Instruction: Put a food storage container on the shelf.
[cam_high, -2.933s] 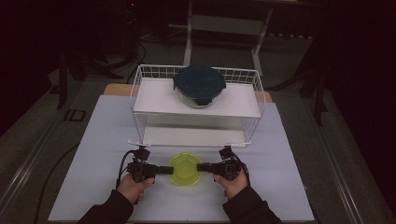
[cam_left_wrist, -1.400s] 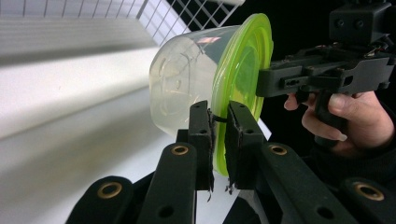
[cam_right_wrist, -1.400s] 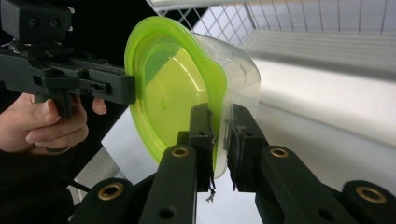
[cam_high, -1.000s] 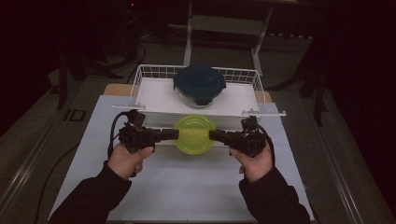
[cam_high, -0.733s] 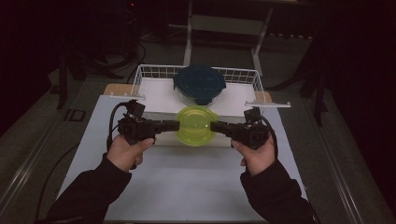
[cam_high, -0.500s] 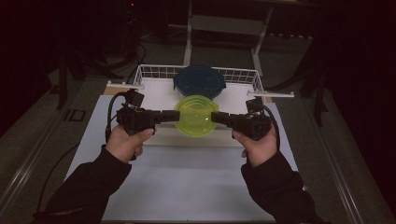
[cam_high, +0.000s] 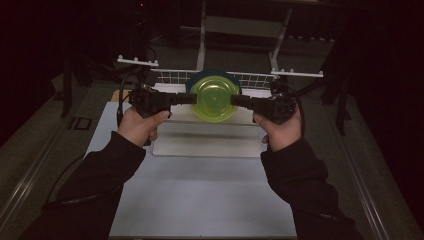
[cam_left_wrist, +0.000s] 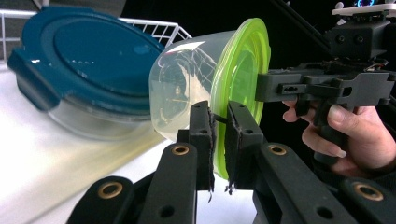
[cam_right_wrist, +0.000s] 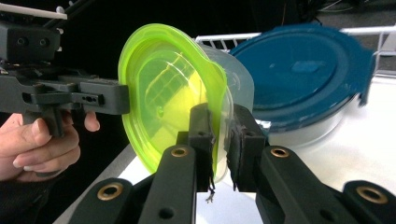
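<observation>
High view has my left gripper (cam_high: 187, 98) and right gripper (cam_high: 239, 101) level and facing each other, each clamped on an opposite rim edge of the green-lidded container (cam_high: 215, 98). It hangs between them, equally near both hands, above the blue-lidded container (cam_left_wrist: 79, 60) in the wire basket (cam_high: 252, 80).

My right gripper (cam_right_wrist: 218, 144) pinching the green lid

My jaws are clamping the rim of the green lid (cam_right_wrist: 163, 93) on its clear tub (cam_right_wrist: 240, 84); my left gripper (cam_right_wrist: 112, 99) is gripping the far rim, the blue-lidded container (cam_right_wrist: 303, 74) sitting behind.
</observation>
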